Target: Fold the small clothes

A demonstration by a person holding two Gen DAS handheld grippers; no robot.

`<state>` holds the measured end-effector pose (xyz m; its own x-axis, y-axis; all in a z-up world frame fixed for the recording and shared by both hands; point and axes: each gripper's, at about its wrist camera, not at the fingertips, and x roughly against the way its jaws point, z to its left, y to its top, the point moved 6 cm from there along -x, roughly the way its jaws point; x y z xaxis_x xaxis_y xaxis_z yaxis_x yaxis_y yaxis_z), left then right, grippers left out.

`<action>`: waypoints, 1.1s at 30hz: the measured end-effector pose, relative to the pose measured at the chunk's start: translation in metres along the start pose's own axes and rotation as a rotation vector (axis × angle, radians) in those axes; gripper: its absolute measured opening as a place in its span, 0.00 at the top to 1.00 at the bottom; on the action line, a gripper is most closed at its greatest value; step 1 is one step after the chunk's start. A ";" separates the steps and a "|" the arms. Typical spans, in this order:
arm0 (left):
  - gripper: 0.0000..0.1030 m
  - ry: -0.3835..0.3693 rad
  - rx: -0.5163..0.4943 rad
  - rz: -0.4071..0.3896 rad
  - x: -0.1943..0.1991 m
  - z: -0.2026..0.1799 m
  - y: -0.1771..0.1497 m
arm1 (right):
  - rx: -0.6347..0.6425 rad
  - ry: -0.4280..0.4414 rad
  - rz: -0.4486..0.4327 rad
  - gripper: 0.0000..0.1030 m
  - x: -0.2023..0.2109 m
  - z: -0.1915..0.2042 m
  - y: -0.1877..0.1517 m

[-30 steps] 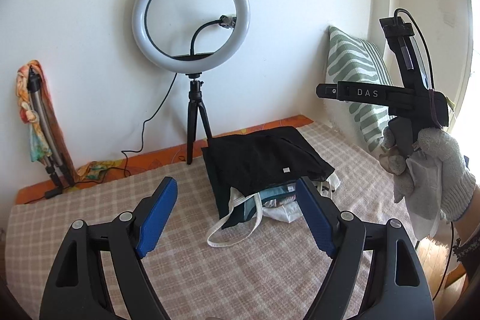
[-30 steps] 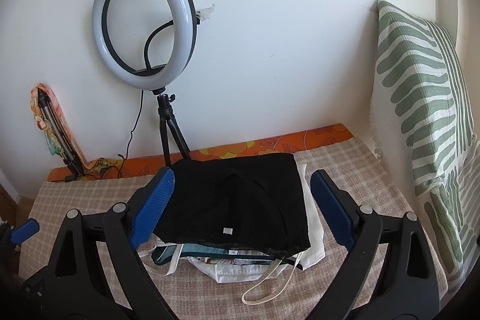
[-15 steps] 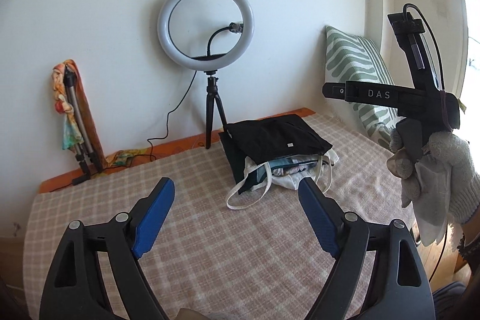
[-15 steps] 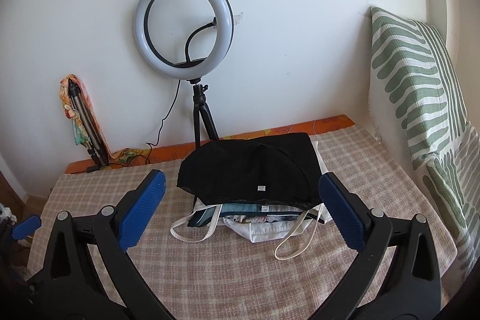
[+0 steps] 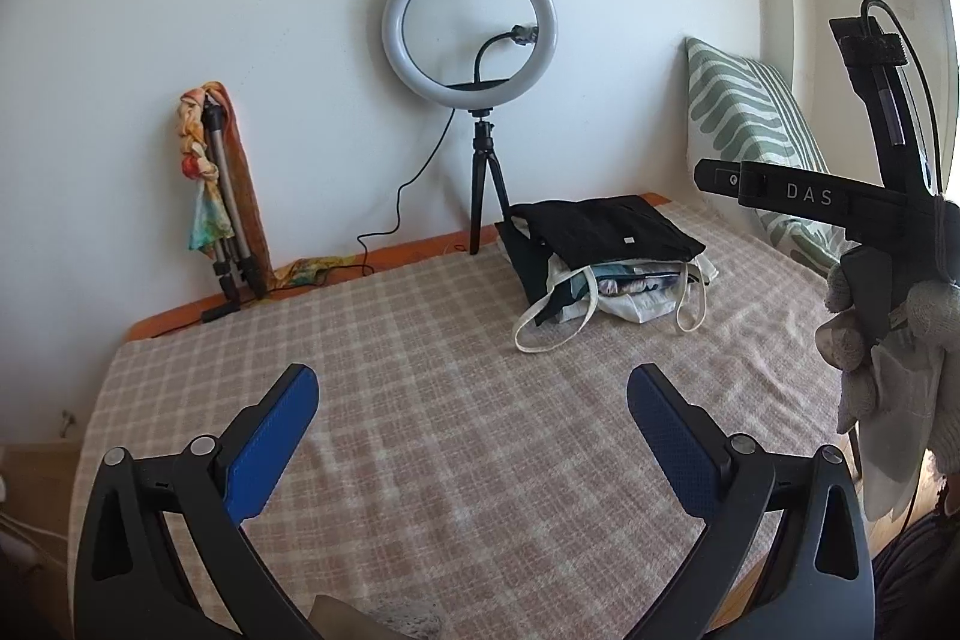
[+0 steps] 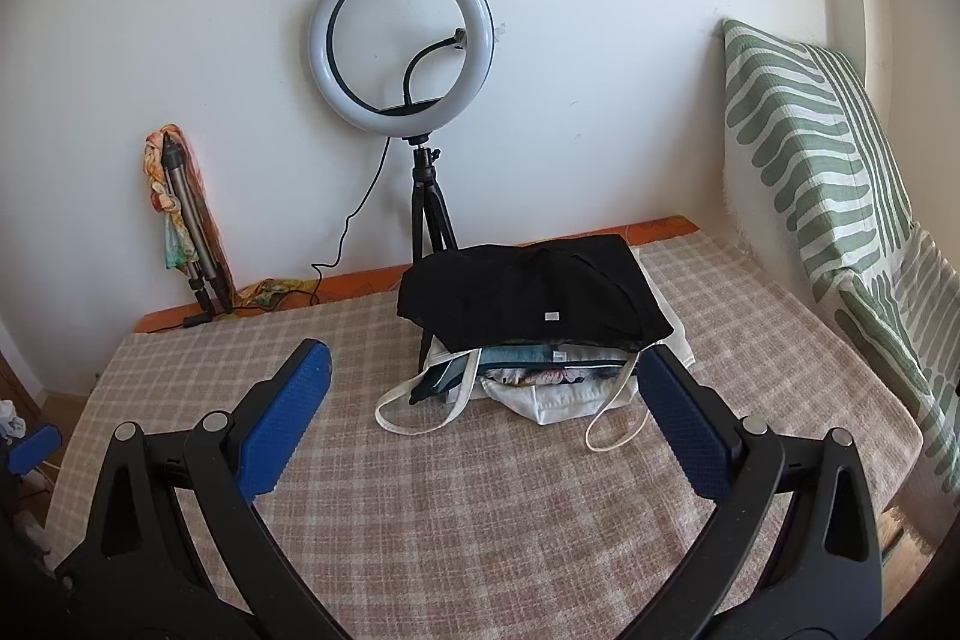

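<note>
- Left wrist view: a white wall backs a bed spread with a checked blanket (image 5: pixel 456 400), with an orange patterned sheet showing along its far edge.
- A ring light (image 5: pixel 470 34) on a small black tripod stands at the wall, its cable trailing down to the left.
- A folded tripod (image 5: pixel 225 208) wrapped in a colourful scarf leans on the wall further left.
- A green-and-white striped pillow (image 5: pixel 744 136) is propped at the right.
- The pile of folded clothes (image 5: pixel 606 256) lies on the far right part of the blanket, just in front of the ring light's legs. A black garment is on top, paler pieces are beneath, and white straps loop out toward the camera.
- The left gripper (image 5: pixel 474 406) hovers over bare blanket, well short of the pile. Its jaws are opening, with blue pads wide apart and nothing between them.
- At the right edge a gloved hand (image 5: pixel 894 340) holds the other tool's handle.
- Right wrist view: the same wall, ring light (image 6: pixel 402 40), wrapped tripod (image 6: pixel 186 214) and pillow (image 6: pixel 840 172) frame the checked blanket (image 6: pixel 480 508).
- The clothes pile (image 6: pixel 534 316) lies straight ahead, the black garment with a small white tag on top.
- The right gripper (image 6: pixel 483 382) is spread wide and empty. Its right pad overlaps the pile's near corner in the picture, but whether it touches cannot be told.
</note>
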<state>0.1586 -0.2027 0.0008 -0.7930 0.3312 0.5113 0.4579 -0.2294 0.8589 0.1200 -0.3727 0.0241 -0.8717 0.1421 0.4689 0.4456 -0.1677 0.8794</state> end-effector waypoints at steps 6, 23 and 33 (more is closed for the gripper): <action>0.00 0.014 0.051 0.007 -0.004 0.015 -0.014 | -0.011 -0.012 -0.029 0.00 -0.003 0.009 -0.015; 0.00 0.115 0.013 0.033 -0.011 0.028 -0.031 | 0.044 -0.067 -0.031 0.00 -0.015 0.018 -0.043; 0.00 0.116 -0.003 0.035 -0.010 0.027 -0.032 | 0.044 -0.074 -0.035 0.00 -0.014 0.016 -0.043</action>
<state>0.1628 -0.1735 -0.0312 -0.8179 0.2147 0.5338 0.4852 -0.2413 0.8404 0.1161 -0.3516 -0.0191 -0.8705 0.2187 0.4410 0.4248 -0.1190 0.8974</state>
